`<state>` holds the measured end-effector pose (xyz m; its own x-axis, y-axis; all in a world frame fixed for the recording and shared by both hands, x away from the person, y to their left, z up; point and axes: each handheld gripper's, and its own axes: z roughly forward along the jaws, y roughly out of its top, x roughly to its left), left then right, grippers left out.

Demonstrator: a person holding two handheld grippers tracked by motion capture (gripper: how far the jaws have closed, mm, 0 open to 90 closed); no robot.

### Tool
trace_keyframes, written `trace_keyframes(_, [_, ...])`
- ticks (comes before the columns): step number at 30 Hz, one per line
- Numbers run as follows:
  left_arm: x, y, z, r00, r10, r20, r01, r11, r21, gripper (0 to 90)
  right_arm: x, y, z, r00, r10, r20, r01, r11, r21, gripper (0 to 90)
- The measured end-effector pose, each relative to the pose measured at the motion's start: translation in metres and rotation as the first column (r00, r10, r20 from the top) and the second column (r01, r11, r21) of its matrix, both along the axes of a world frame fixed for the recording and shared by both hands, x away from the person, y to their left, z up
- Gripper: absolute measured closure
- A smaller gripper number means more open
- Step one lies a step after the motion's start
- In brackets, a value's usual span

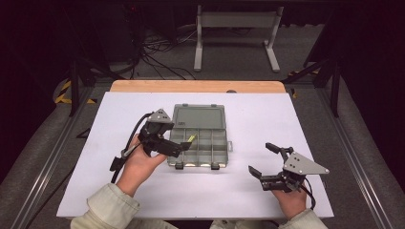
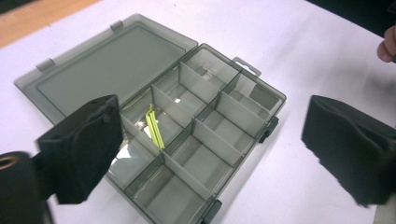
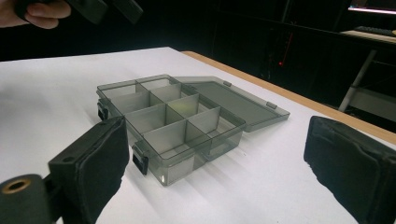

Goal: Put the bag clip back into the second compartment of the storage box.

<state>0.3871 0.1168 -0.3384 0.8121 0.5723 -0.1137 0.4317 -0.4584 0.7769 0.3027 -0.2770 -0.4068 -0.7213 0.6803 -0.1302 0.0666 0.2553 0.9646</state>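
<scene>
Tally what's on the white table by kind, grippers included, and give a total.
Grippers: 2, the left gripper and the right gripper
Compartment box, lid open: 1
Yellow-green strip in one compartment: 1
Total: 4

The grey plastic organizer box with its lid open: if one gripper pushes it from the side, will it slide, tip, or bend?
The organizer box looks thin-walled and holds little beyond a yellow-green strip, so it is probably light and would slide on the smooth white table. Low and flat, it seems unlikely to tip. The open lid may flex at its hinges.
</scene>
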Motion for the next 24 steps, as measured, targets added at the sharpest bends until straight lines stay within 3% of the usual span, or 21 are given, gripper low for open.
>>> trace_keyframes(7, [-0.019, 0.021, 0.003, 0.9984, -0.015, 0.055, 0.02, 0.996, -0.088, 2.7, 0.0, 0.0, 0.0, 1.0, 0.0, 0.004, 0.0, 1.0, -0.002, 7.2])
trace_keyframes(8, [-0.022, 0.024, 0.003, 0.9971, -0.011, 0.076, 0.017, 0.9962, -0.086, 2.4, 0.0, 0.0, 0.0, 1.0, 0.0, 0.004, 0.0, 1.0, -0.002, 7.2])
trace_keyframes(16, [-0.035, 0.04, -0.001, 0.9923, -0.014, 0.123, 0.025, 0.9955, -0.092, 1.2, -0.001, 0.0, 0.0, 1.0, -0.002, 0.002, 0.002, 1.0, -0.001, 6.8])
trace_keyframes(24, [-0.049, 0.064, -0.015, 0.9834, 0.004, 0.181, 0.023, 0.9887, -0.148, 1.1, -0.002, -0.001, 0.0, 1.0, -0.002, 0.006, 0.002, 1.0, 0.005, 6.0])
